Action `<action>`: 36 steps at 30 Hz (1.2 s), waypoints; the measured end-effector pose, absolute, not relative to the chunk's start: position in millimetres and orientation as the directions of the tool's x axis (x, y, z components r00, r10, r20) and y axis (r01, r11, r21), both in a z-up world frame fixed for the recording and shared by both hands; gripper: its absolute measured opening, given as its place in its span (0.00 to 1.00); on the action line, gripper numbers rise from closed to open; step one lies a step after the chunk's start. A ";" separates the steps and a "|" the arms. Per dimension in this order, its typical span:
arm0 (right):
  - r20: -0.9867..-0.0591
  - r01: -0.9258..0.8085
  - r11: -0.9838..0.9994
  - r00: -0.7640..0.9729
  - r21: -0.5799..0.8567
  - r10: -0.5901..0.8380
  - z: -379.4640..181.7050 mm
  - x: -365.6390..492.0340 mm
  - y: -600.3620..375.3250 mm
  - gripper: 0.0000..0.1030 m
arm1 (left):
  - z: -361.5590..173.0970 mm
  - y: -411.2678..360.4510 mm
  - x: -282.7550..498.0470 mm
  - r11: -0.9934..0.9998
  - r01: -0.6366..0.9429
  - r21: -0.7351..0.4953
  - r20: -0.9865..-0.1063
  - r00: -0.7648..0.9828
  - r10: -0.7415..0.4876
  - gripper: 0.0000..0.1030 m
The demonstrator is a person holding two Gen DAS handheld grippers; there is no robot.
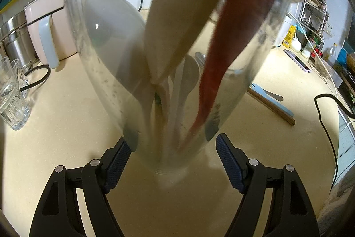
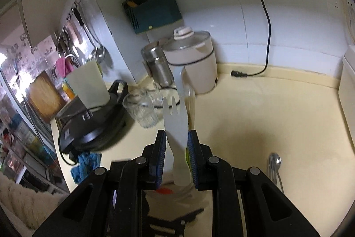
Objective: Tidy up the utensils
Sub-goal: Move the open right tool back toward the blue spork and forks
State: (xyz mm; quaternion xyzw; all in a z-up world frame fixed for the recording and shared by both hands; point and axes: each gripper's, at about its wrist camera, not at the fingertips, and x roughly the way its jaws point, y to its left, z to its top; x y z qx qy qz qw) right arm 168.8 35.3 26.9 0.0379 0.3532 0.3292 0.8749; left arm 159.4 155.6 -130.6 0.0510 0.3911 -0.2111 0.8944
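1. Left wrist view: we found our left gripper (image 1: 174, 161) with its jaws spread to either side of the base of a clear jar (image 1: 168, 72). The left pad looked to touch the glass; the right pad seemed to stand just off it, so we could not tell whether this was a grip. Inside the jar stood a cream spatula (image 1: 177, 21), a red utensil (image 1: 221, 54) and a white spoon (image 1: 106, 37), so part of the sorting looked done. On the counter (image 1: 66, 137) at 3 o'clock of the jar lay a blue utensil (image 1: 268, 99) and a wooden stick (image 1: 275, 109), still to be gathered.

2. Right wrist view: our right gripper (image 2: 176, 148) pinched a white fork (image 2: 175, 123) by its neck, tines pointing to 12 o'clock, lifted off the counter. A metal spoon (image 2: 274, 161) lay at 3 o'clock of the jaws, not yet collected.

3. We judged the task about midway: the fork awaited the jar, and at least three pieces remained loose.
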 end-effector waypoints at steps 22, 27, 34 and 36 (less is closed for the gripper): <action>-0.799 -0.140 0.962 0.537 0.234 0.272 -18.6 156.5 -106.5 0.34 | -130.3 156.6 159.2 0.905 0.419 -0.073 -0.721 0.605 -0.338 0.78; -0.878 -0.124 0.977 0.430 0.172 0.210 -59.7 153.2 -105.6 0.34 | -130.3 157.0 159.2 0.905 0.419 -0.074 -0.720 0.605 -0.339 0.78; -0.928 -0.213 0.973 0.336 0.090 0.159 -95.2 143.8 -83.2 0.34 | -130.1 156.4 159.3 0.905 0.419 -0.075 -0.720 0.604 -0.340 0.78; -0.932 -0.213 0.973 0.327 0.087 0.155 -97.9 141.4 -83.9 0.34 | -129.9 156.8 159.1 0.905 0.419 -0.075 -0.721 0.604 -0.340 0.78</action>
